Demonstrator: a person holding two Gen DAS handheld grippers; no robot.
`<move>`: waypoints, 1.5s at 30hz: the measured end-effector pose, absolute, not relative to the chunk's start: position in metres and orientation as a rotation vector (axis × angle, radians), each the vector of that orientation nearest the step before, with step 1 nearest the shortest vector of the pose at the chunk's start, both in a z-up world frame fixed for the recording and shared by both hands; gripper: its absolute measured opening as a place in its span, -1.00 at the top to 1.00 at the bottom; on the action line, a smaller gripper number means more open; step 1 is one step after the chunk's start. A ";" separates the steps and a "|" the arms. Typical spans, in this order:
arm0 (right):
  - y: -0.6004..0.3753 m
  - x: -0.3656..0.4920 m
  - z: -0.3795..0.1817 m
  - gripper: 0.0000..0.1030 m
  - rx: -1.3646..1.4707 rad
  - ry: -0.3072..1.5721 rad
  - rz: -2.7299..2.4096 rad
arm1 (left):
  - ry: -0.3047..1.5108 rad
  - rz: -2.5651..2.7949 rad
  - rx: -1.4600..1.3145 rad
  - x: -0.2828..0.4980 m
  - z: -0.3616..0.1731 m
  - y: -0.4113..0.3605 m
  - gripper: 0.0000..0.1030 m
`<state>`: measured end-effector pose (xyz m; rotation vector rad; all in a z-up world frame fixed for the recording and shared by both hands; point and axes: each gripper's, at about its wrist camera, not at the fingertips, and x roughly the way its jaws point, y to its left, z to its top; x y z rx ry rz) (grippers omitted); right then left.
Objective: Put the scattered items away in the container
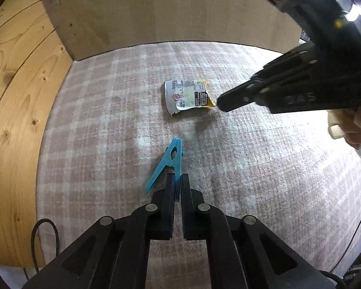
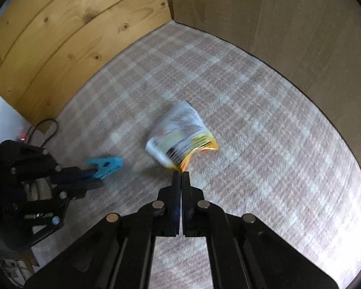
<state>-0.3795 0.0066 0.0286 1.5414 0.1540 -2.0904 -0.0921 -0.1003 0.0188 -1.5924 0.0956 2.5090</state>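
Note:
A blue clothes peg [image 1: 169, 161] is pinched by one handle in my left gripper [image 1: 178, 180], just above the checked carpet; it also shows in the right wrist view [image 2: 106, 166]. A crumpled silver and yellow snack wrapper [image 1: 186, 95] is held by its yellow corner in my right gripper [image 2: 181, 175], which is shut on it. In the right wrist view the wrapper [image 2: 180, 137] is blurred and hangs off the fingertips. My right gripper [image 1: 222, 103] shows at the right of the left wrist view, my left gripper [image 2: 93, 177] at the left of the right wrist view.
A pink and white checked carpet [image 1: 252, 168] covers the floor. A pine plank wall [image 1: 16, 96] stands on the left and a brown cardboard panel [image 1: 180, 7] at the back. A black cable loop [image 1: 44, 240] lies by the wall.

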 end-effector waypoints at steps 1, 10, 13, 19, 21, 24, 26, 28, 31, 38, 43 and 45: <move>0.009 -0.378 0.031 0.99 1.537 0.146 -2.100 | 0.094 2.511 -1.594 -0.092 0.019 -0.099 0.93; -0.004 -0.385 0.050 -0.27 1.421 0.352 -2.133 | 0.084 2.523 -1.592 -0.091 0.025 -0.088 0.93; -0.023 -0.392 0.042 -0.27 1.398 0.538 -2.111 | 0.064 2.524 -1.595 -0.094 0.024 -0.096 0.93; -0.043 -0.406 0.017 -0.27 1.424 0.585 -2.019 | 0.049 2.532 -1.621 -0.086 0.021 -0.139 0.93; -0.040 -0.409 0.017 -0.20 1.435 0.548 -2.027 | 0.040 2.536 -1.637 -0.082 0.020 -0.147 0.93; -0.034 -0.406 0.019 0.03 1.452 0.530 -2.045 | 0.011 2.542 -1.654 -0.071 0.014 -0.160 0.93; -0.022 -0.395 0.026 0.16 1.476 0.511 -2.047 | -0.007 2.551 -1.665 -0.061 0.011 -0.166 0.93; 0.000 -0.376 0.038 0.18 1.503 0.460 -2.059 | -0.028 2.560 -1.667 -0.064 0.011 -0.164 0.93; 0.023 -0.355 0.050 0.19 1.510 0.396 -2.109 | -0.043 2.578 -1.649 -0.062 0.036 -0.142 0.93; 0.105 -0.295 0.094 0.19 1.568 0.186 -2.253 | -0.016 2.593 -1.663 -0.109 0.073 -0.086 0.93; 0.173 -0.237 0.130 0.19 1.593 0.039 -2.394 | 0.056 2.558 -1.605 -0.078 0.090 -0.051 0.93; 0.202 -0.214 0.137 0.19 1.599 -0.021 -2.442 | 0.094 2.537 -1.559 -0.075 0.100 -0.021 0.93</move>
